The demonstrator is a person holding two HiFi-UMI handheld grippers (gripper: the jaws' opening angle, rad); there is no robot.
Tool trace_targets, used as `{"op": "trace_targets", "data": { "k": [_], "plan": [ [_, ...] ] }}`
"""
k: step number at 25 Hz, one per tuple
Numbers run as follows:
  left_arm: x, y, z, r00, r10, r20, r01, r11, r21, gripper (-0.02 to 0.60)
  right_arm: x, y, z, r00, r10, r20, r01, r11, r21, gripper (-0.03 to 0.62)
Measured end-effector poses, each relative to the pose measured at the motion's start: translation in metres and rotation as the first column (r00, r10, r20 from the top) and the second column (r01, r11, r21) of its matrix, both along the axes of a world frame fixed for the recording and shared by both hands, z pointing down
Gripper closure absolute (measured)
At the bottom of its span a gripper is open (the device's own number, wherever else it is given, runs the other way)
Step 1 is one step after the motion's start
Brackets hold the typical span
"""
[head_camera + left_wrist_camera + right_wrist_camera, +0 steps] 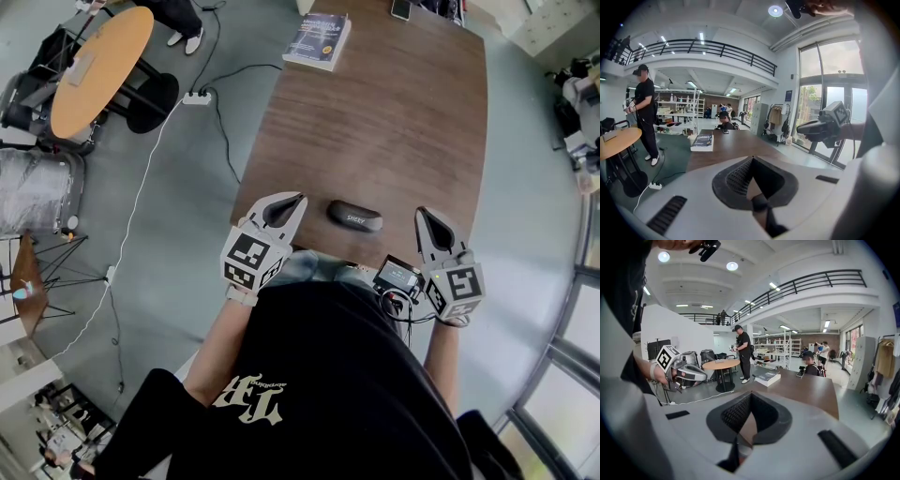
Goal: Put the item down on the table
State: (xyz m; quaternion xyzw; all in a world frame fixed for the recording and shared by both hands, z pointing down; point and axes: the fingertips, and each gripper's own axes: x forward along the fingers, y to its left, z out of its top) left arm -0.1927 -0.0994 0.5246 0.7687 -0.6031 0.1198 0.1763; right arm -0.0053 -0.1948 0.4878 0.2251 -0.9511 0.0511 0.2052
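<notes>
A black oblong case (354,217) lies on the brown wooden table (394,122) near its front edge, with nothing touching it. My left gripper (297,200) hovers just left of the case, jaws shut and empty; in its own view the tips (752,158) meet over the tabletop. Just right of the case is my right gripper (422,215), its jaws also together and empty, as its own view (750,394) shows. Both gripper views hide the case. Each gripper appears in the other's view: the right (820,127), the left (686,372).
A dark blue book (319,39) lies at the table's far left corner, a phone (400,9) at the far edge. A person sits at the far end (809,363). A round orange table (98,66), a standing person (644,108) and a power strip (197,97) are to the left.
</notes>
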Motion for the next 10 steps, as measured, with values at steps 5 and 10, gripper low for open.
{"op": "trace_targets", "data": {
  "k": [5, 10],
  "plan": [
    [0.0013, 0.0004, 0.0029, 1.0, -0.005, -0.017, 0.005, 1.0, 0.0, 0.575, 0.0018, 0.0001, 0.002, 1.0, 0.001, -0.001, -0.001, 1.0, 0.0, 0.609],
    [0.0013, 0.0, 0.0026, 1.0, -0.007, -0.021, 0.007, 1.0, 0.002, 0.575, 0.0043, -0.0002, 0.0022, 1.0, 0.007, 0.001, -0.007, 1.0, -0.003, 0.609]
  ]
}}
